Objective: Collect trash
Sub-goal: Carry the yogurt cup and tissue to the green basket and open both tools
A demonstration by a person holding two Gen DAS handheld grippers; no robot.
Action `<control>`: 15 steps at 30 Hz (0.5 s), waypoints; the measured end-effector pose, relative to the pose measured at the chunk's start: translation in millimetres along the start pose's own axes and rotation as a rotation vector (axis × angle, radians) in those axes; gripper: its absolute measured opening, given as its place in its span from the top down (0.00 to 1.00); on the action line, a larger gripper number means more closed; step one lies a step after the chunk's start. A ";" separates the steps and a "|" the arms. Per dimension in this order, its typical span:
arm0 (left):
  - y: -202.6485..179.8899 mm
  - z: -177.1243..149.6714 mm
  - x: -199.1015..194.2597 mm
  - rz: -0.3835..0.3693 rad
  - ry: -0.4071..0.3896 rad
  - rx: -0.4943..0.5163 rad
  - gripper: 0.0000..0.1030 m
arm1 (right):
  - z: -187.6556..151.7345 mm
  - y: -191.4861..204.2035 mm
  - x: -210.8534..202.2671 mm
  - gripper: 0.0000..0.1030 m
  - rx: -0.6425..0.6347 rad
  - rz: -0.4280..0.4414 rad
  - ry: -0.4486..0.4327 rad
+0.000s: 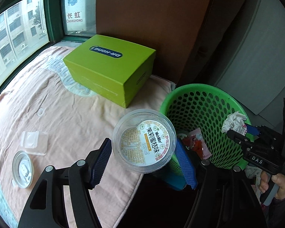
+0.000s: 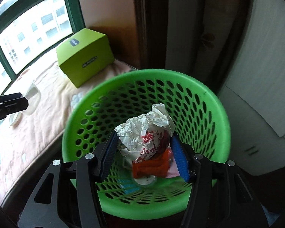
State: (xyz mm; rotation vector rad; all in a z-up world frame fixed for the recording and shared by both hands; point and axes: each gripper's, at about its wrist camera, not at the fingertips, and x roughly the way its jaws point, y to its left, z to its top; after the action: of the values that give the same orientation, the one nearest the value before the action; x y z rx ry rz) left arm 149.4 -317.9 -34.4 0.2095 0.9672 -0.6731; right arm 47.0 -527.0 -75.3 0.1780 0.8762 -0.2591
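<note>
My left gripper (image 1: 144, 159) pinches a clear cup (image 1: 144, 141) at the bed's (image 1: 70, 110) edge beside the green bin (image 2: 214, 102). My right gripper (image 2: 145, 157) clamps crumpled paper (image 2: 142, 131) over the bin, where red wrappers (image 2: 152, 168) lie.

Daylight enters through the window (image 1: 19, 36) at upper left, blown out to near white in the right wrist view. The bed (image 1: 53, 102) is evenly lit; the lower right corners fall into deep shadow. Fisheye bending curves every edge, with black vignetting. The green basket (image 2: 123, 79) rim looks softly blurred.
</note>
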 end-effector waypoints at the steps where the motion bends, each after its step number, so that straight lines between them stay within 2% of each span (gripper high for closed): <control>1: -2.1 1.0 1.2 -0.001 0.001 0.004 0.36 | -0.4 -2.5 0.6 0.44 0.002 -0.003 0.003; 8: -16.5 9.5 6.3 -0.008 0.002 0.026 0.36 | 2.1 -11.8 0.1 0.31 0.025 -0.014 -0.004; 15: -40.9 15.1 14.7 -0.033 0.012 0.062 0.36 | 1.1 -20.1 -16.7 0.29 0.041 -0.017 -0.036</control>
State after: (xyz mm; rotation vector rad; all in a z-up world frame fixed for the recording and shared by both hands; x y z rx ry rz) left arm 140.4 -363.0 -32.7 0.2531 0.9640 -0.7333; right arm 31.7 -543.9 -62.6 0.2039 0.8372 -0.2958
